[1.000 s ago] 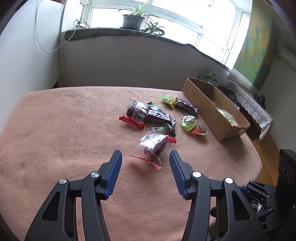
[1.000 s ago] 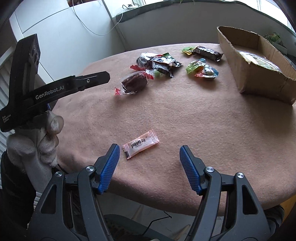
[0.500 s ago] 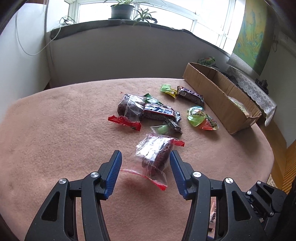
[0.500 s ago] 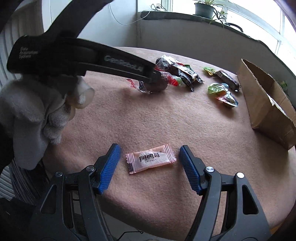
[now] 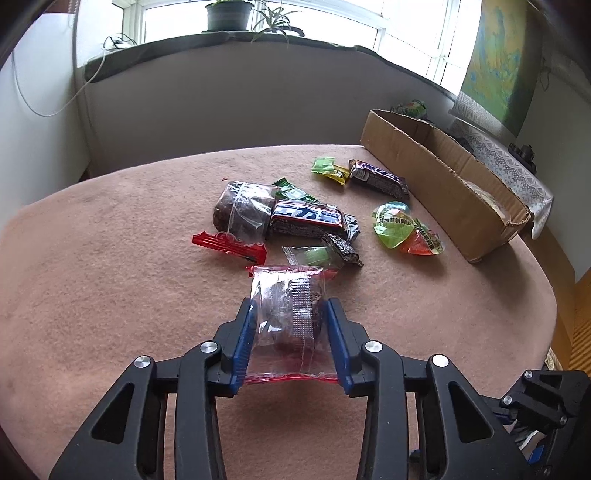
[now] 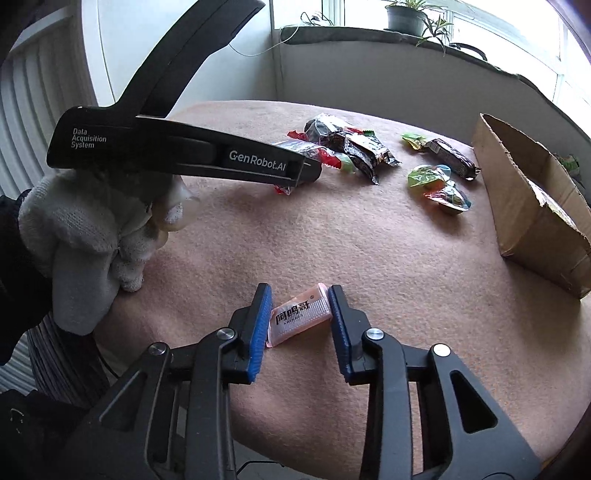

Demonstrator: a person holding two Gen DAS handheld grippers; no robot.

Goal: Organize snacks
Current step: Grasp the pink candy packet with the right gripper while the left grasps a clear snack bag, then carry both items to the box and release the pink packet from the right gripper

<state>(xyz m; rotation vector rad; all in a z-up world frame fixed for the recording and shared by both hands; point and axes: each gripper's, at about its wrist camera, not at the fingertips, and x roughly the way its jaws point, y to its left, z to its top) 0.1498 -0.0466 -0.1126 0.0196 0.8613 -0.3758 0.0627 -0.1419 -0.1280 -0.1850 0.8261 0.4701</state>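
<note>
My left gripper (image 5: 290,312) is shut on a clear red-edged packet with a dark snack (image 5: 288,314), on the pink tablecloth. My right gripper (image 6: 300,299) is shut on a small pink sachet (image 6: 300,317) near the table's front edge. Beyond the left gripper lies a pile of snacks: another clear dark packet (image 5: 242,214), a chocolate bar (image 5: 310,219), a second bar (image 5: 378,181), green candies (image 5: 327,168) and jelly cups (image 5: 397,225). A long cardboard box (image 5: 439,177) stands at the right; it also shows in the right wrist view (image 6: 532,206).
The round table (image 5: 110,277) drops off at its front and right edges. The left gripper's black body and gloved hand (image 6: 92,229) fill the left of the right wrist view. A windowsill with plants (image 5: 229,16) runs behind the table.
Both grippers moved forward and closed: the left one on the clear dark-snack packet, the right one on the pink sachet.
</note>
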